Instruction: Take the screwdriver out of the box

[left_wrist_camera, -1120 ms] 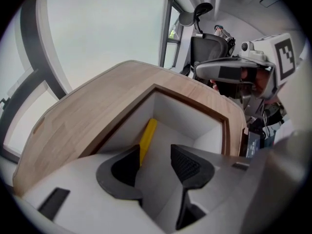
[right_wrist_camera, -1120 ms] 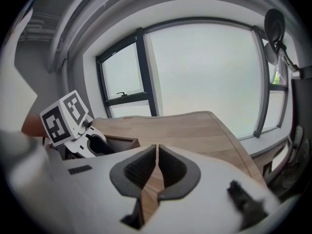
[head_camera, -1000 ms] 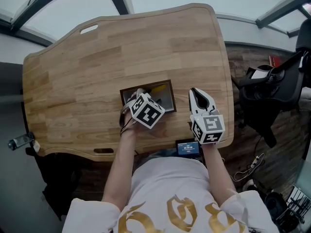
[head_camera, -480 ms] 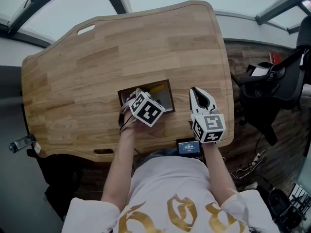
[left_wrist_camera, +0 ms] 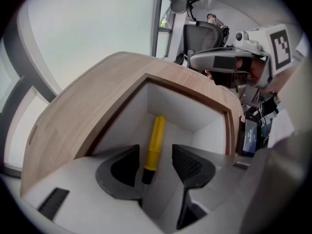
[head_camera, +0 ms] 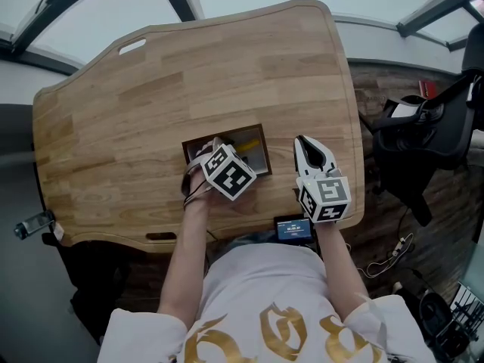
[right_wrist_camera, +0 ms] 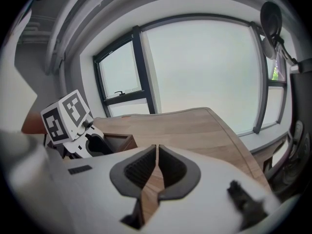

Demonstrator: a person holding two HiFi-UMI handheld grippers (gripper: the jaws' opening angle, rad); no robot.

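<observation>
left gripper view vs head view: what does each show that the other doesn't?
Left gripper view only: the left hand-held gripper jaws, apart and closing, with the screwdriver between them, not gripped; the white inside of the box. Head view only: the whole table and the person's forearms. Both: box, yellow screwdriver lying in it, and the right hand-held gripper on the table beside the box.
</observation>
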